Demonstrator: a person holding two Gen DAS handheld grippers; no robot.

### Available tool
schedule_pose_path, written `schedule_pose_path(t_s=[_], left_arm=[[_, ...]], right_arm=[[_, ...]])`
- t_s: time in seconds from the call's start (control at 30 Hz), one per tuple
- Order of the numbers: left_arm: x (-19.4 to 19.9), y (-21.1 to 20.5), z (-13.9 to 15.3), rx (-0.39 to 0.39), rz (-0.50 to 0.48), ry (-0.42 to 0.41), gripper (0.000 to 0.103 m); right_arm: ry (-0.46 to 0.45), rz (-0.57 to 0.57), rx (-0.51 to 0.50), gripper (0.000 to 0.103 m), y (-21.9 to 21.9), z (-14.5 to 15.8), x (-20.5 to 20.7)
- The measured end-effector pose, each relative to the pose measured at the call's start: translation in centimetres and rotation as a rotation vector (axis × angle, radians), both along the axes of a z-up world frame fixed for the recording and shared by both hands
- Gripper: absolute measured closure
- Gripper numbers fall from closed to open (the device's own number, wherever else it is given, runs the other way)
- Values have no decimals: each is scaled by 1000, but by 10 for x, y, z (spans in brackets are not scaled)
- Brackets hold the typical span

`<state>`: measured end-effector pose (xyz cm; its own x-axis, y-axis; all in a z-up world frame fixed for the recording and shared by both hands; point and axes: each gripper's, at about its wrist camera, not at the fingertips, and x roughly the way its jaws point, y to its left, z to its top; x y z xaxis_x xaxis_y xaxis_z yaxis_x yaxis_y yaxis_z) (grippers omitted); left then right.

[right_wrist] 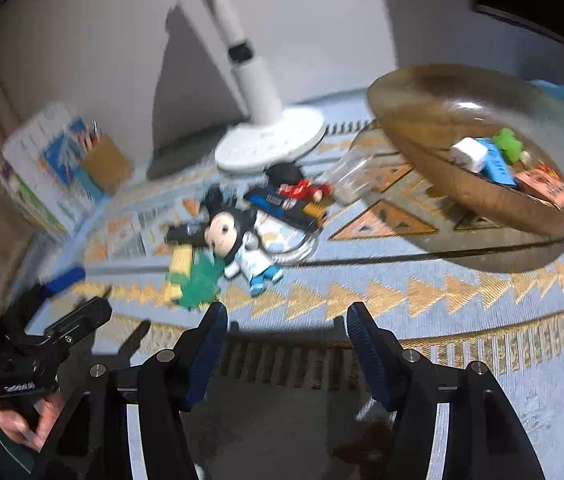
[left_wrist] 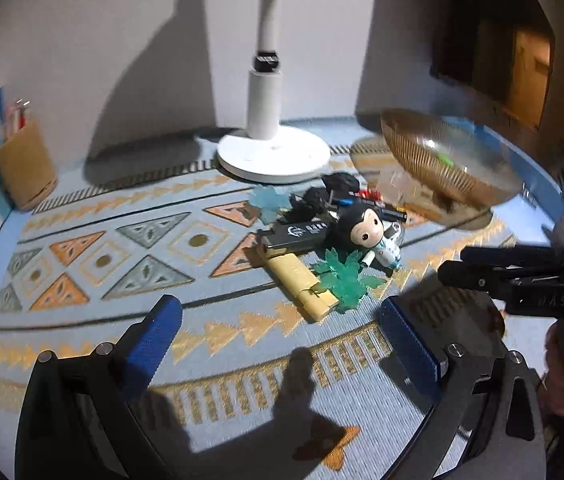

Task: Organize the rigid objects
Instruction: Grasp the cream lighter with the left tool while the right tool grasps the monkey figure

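A heap of small objects lies on the patterned mat: a black-haired doll figure (left_wrist: 365, 232) (right_wrist: 238, 240), a black stick (left_wrist: 295, 234), a yellow block (left_wrist: 297, 280), a green plastic leaf piece (left_wrist: 345, 280) (right_wrist: 198, 280) and a clear case (right_wrist: 351, 178). A ribbed brown bowl (left_wrist: 441, 164) (right_wrist: 477, 196) stands to the right and holds a white plug (right_wrist: 469, 154), a blue box and an orange box. My left gripper (left_wrist: 282, 320) hangs open just short of the heap, nothing between its blue pads. My right gripper (right_wrist: 286, 324) is open over bare mat, empty.
A white lamp base (left_wrist: 274, 156) (right_wrist: 270, 144) stands behind the heap against the wall. A brown pen cup (left_wrist: 26, 164) and books sit at the far left. The right gripper's body (left_wrist: 521, 280) shows at the right, the left one's (right_wrist: 62, 328) at the left with a hand.
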<state>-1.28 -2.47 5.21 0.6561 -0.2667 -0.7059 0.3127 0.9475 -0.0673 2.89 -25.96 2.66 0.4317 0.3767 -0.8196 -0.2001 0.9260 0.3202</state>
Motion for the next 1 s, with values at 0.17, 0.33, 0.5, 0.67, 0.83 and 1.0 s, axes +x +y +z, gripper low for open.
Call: schedule_pose_path(t_s=[0.17,0.33,0.5,0.67,0.83,1.0], left_arm=[[19,-9,-19,48,30,77,7],[31,-21,-32,117,53,132,14],[34,-22,-36,109,57,155,14],[34,-25,-36,114,54,146,14],[36,-22,-35,97,62,145,14],[33,2,-33,95,106,140,16]], right_arm=[[84,68,-85,49,19,1,24],[36,97,-129,55,29,0,38],[38,109,-143,55,41,-12,46],[74,107,-124,55,46,-27,52],[48,113,-168,57,56,-26,51],[44,118,-154,74,51,-25,45]])
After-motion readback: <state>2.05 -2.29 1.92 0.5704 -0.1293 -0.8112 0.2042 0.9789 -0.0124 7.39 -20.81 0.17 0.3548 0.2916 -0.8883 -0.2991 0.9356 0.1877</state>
